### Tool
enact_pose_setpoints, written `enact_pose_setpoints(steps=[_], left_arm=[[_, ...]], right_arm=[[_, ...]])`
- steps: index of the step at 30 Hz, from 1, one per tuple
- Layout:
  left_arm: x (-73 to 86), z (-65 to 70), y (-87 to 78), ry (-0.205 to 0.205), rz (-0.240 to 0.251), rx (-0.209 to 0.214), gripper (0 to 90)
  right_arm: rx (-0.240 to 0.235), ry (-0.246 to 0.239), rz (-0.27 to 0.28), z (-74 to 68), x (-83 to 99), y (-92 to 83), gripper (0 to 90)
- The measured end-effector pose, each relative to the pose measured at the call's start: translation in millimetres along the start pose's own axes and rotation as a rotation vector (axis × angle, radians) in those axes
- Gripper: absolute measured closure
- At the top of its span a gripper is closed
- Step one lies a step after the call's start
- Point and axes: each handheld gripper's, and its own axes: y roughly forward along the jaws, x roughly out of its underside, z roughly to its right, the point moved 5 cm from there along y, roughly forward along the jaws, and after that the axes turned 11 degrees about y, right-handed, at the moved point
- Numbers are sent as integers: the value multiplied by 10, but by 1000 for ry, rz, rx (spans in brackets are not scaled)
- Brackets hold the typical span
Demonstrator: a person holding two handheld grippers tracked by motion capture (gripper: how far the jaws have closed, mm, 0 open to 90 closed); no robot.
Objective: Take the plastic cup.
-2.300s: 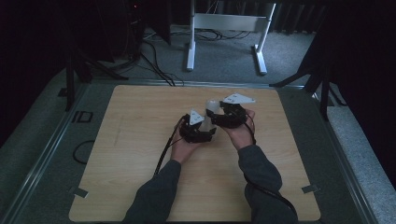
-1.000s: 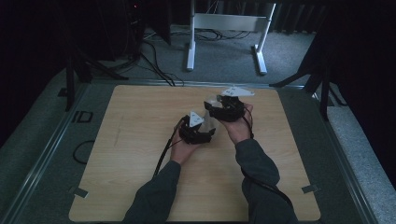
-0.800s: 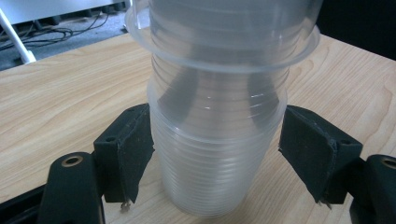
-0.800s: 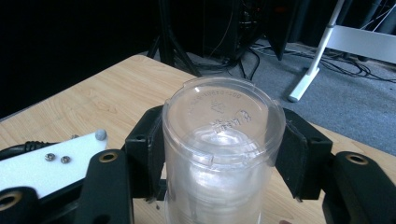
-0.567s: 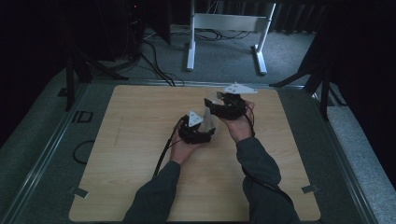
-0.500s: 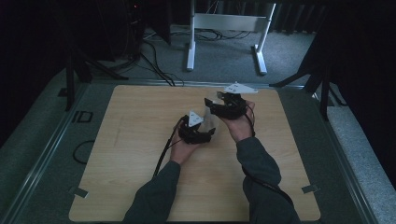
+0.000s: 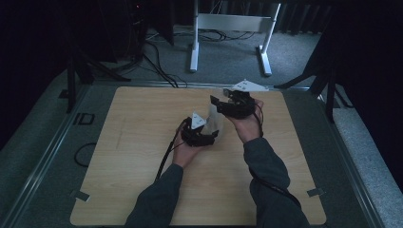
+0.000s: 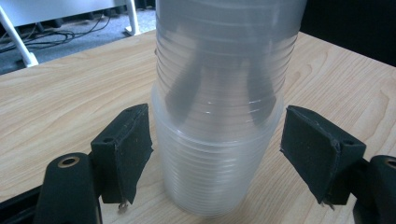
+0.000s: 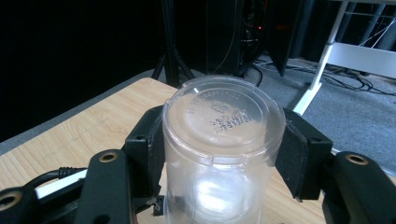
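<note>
Fingers of the right gripper (image 9: 219, 154) clamp the upturned clear plastic cup (image 9: 219, 140) just below its closed base, pads flat against both sides, while the left gripper (image 8: 217, 154) has just let its fingers (image 8: 128, 149) spread: they stand off the lower cup (image 8: 215, 172) with a gap on each side, touching nothing. That lower cup sits mouth-down on the wooden counter (image 7: 142, 142), a little right of centre and towards the far half, with the gripped cup nested over it and partly drawn up. In the high view the right gripper (image 7: 233, 105) is far-right of the left gripper (image 7: 202, 135), the stack (image 7: 215, 121) between them. These cups look very light, thin-walled and ribbed, so they should flex and crackle under a hard squeeze and may stick to each other. Probably the safest hold is near the base or over the ribbed band, where the wall is stiffer; the smooth plastic could slip.
</note>
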Motion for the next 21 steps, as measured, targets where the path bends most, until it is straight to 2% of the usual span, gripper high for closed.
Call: enact_pose_setpoints(steps=[13,16,21], left_arm=[[3,-6,-17,-2,0,-1,245],[6,-4,-20,-4,-2,-4,246],[14,-4,-32,-4,1,6,245]], right_arm=[[-9,-10,36,-20,-122,-150,404],[-27,7,35,-16,-140,-175,404],[-16,-2,38,13,-166,-235,405]])
